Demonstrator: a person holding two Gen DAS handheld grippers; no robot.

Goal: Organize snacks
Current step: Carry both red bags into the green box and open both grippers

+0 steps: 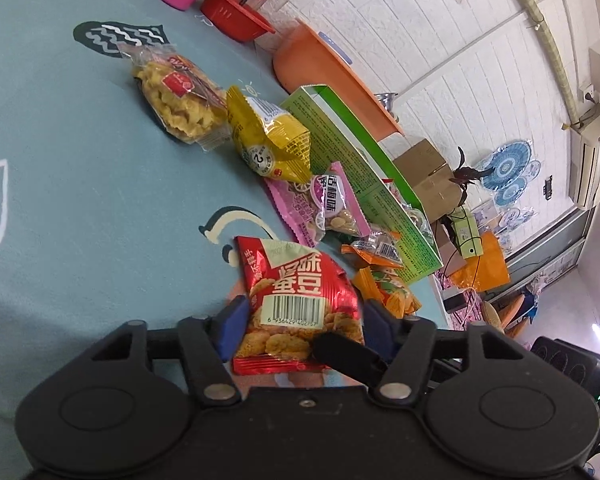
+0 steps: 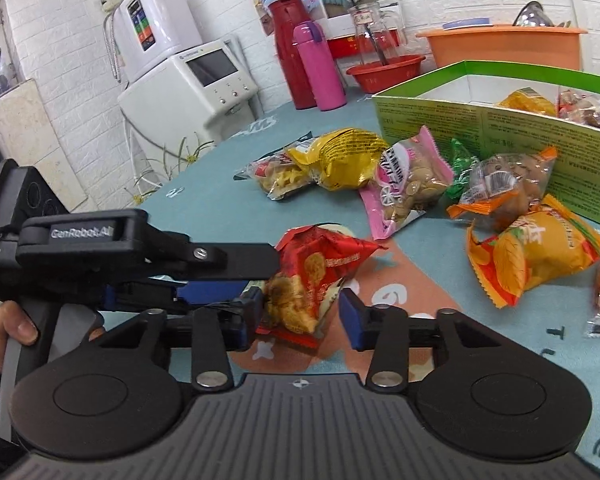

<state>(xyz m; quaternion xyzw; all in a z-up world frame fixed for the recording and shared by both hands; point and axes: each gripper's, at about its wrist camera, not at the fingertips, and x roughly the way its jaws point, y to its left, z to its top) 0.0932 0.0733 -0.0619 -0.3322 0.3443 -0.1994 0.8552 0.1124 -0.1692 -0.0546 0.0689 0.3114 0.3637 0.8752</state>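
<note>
Both grippers meet at the red snack packet, which lies on the teal tablecloth in front of the open green box. The left gripper has its blue pads against the packet's two sides, apparently gripping it. The right gripper stands partly open, one pad near the same packet, the other clear of it; contact is hard to judge. Yellow, pink and orange packets lie beside the box.

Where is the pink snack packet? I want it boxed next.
The pink snack packet lies centre-table in the right wrist view, between the yellow bag and the green box.
</note>
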